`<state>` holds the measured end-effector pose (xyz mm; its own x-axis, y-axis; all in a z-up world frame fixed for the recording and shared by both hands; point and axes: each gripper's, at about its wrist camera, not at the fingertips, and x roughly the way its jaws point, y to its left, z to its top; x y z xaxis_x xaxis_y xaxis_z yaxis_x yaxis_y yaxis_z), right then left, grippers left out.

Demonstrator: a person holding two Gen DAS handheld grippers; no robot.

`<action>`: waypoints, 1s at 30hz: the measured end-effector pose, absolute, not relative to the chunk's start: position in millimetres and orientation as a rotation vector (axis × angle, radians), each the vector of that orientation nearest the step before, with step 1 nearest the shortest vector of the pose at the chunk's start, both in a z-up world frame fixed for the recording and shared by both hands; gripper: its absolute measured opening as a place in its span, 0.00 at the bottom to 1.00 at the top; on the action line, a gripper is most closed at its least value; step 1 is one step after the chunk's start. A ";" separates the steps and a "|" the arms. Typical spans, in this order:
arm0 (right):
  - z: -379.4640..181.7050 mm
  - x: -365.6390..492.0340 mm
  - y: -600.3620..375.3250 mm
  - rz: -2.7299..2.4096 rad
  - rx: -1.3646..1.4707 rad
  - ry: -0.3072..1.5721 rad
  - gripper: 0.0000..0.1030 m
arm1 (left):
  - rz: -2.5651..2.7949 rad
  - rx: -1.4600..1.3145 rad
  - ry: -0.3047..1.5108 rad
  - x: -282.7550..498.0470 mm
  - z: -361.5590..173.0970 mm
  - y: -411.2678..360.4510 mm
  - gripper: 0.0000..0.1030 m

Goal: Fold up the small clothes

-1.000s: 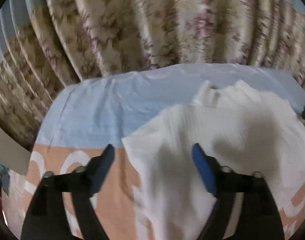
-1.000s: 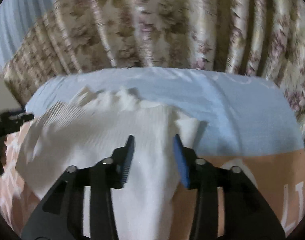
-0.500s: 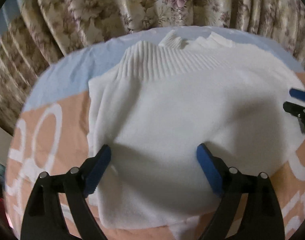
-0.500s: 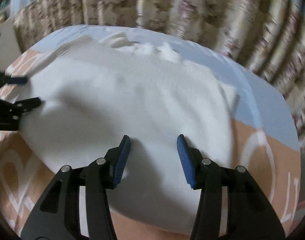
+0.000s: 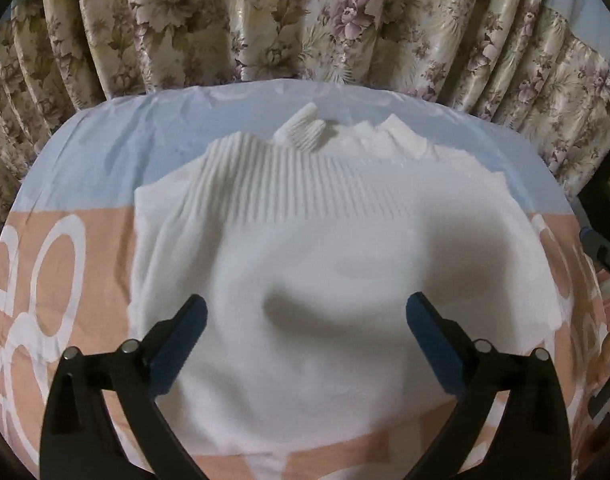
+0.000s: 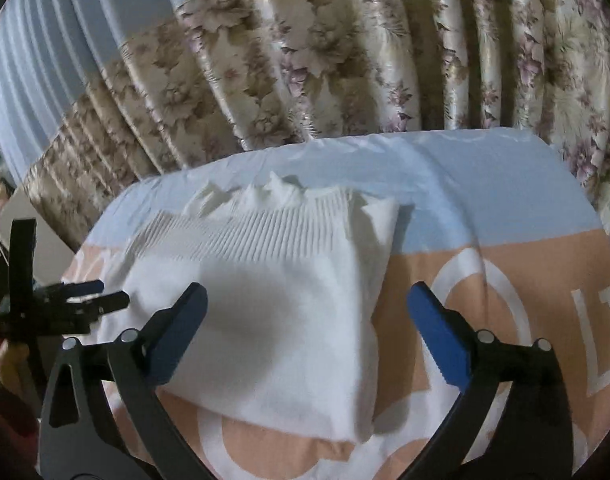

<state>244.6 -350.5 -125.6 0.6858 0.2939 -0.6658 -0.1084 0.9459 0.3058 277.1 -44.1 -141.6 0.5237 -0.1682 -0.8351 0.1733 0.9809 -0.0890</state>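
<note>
The folded sweater is laid flat on the bed cover. Its ribbed edge is turned to the far side, toward the curtain, which is hung behind the bed. The left gripper is held over the near part of the sweater. The right gripper is held over the sweater's right edge.

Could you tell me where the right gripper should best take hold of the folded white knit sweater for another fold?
Probably the folded white knit sweater at its near right corner, approached from the right. That edge lies free over the peach and blue sheet, and the open right gripper already straddles it.
</note>
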 end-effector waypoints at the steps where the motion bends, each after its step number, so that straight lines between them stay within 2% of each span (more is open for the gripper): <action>1: -129.4 251.7 -352.0 0.214 0.248 0.809 0.97 | -0.203 0.008 1.003 278.8 -142.7 -49.1 0.97; 7: -160.3 280.1 -355.2 0.229 0.287 0.925 0.97 | -0.190 0.034 1.085 294.4 -167.7 -75.9 0.97; 19: -181.9 296.7 -358.8 0.254 0.319 0.946 0.96 | -0.144 0.036 1.112 306.3 -180.8 -80.3 0.97; 30: -196.4 288.8 -367.3 0.328 0.360 0.973 0.84 | -0.129 0.092 1.097 304.5 -185.2 -84.3 0.98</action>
<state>288.8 -367.3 -196.4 0.5227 0.4251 -0.7390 -0.1082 0.8929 0.4371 304.5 -84.3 -185.2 0.4498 -0.0590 -0.8912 0.1501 0.9886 0.0103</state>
